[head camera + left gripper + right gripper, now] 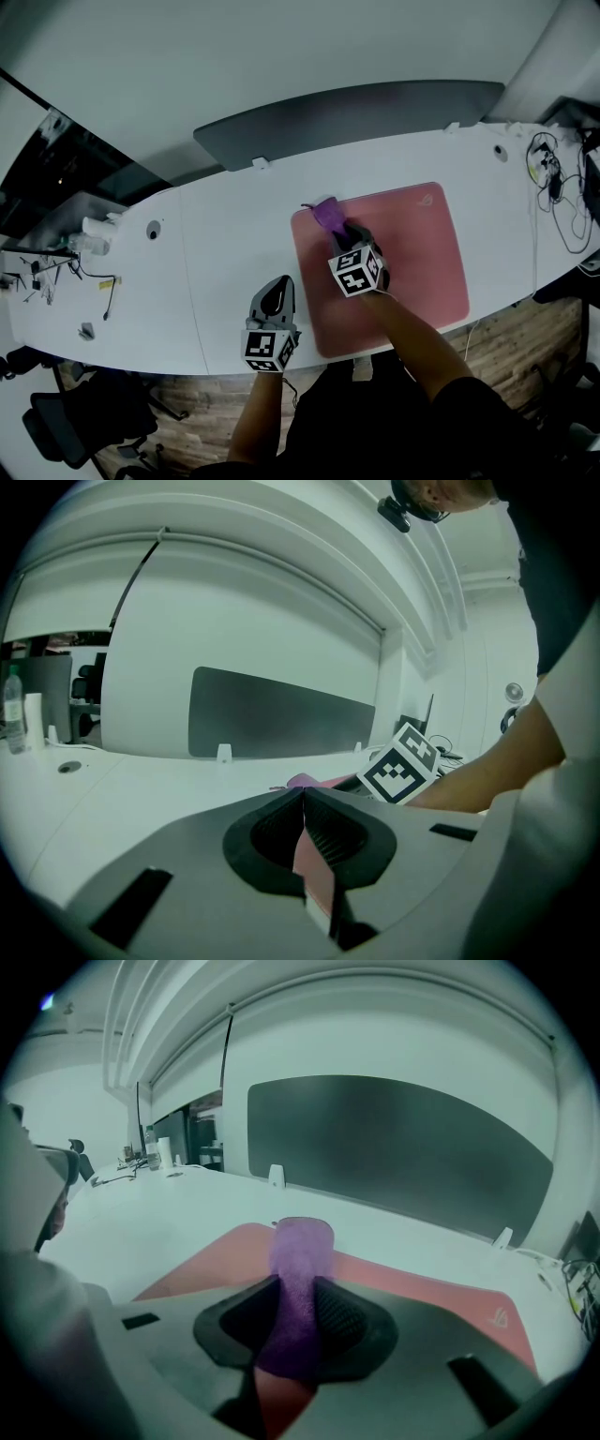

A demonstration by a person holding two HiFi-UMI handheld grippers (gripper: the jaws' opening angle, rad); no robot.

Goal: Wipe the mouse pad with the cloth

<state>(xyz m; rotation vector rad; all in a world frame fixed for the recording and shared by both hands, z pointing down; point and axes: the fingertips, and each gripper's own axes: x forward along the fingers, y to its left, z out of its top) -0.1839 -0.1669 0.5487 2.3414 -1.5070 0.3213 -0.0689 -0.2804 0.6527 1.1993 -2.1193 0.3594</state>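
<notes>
A pink mouse pad [403,253] lies on the white desk [234,234], right of centre. My right gripper [343,231] is over the pad's near-left part, shut on a purple cloth [326,214] that sticks out past the jaws toward the pad's far-left corner. In the right gripper view the cloth [298,1279] runs up between the jaws, with the pad [422,1283] beneath. My left gripper [277,287] sits on the desk just left of the pad, jaws shut with nothing held. From the left gripper view the jaws meet [302,801], and the cloth [305,780] and right cube [405,766] show beyond.
A dark partition panel [356,112] runs along the desk's far edge. Cables [558,187] lie at the right end; bottles [94,234] and small items sit at the left end. A round grommet [154,230] is left of centre. A chair [66,422] stands below left.
</notes>
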